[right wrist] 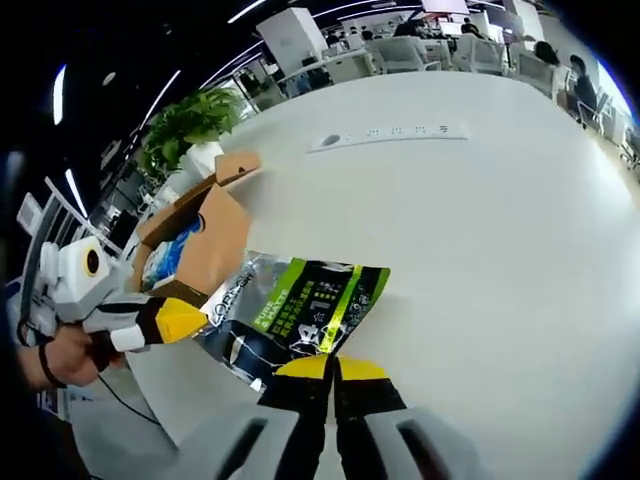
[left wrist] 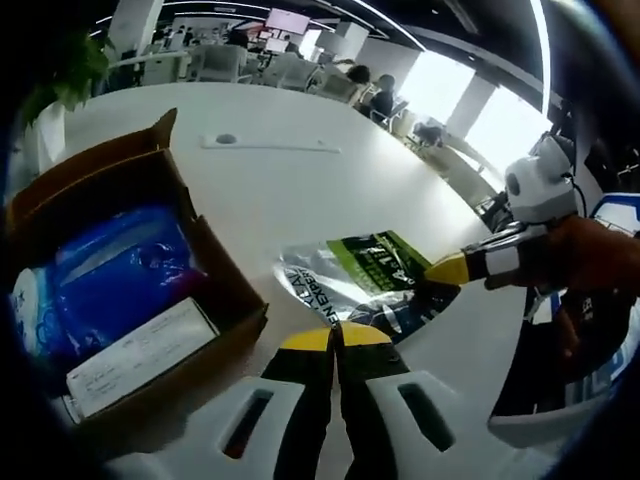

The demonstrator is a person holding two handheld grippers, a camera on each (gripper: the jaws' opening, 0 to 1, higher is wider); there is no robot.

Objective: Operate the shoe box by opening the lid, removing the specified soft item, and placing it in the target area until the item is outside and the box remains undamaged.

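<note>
Pouch (right wrist: 300, 320) lies on table (right wrist: 480, 220), right gripper (right wrist: 333, 366) clamping its edge.

**Office background around the white bench**

A wide white bench (right wrist: 480, 200) carries a long flat power strip (right wrist: 392, 134) on its far side. A potted plant (right wrist: 190, 125) with green leaves stands at the far left. Further off stand desks and chairs (left wrist: 215, 62), with people seated at them (left wrist: 381, 95). A screen (left wrist: 287, 20) hangs at the far end, and bright windows (left wrist: 470, 105) lie to the right.
</note>
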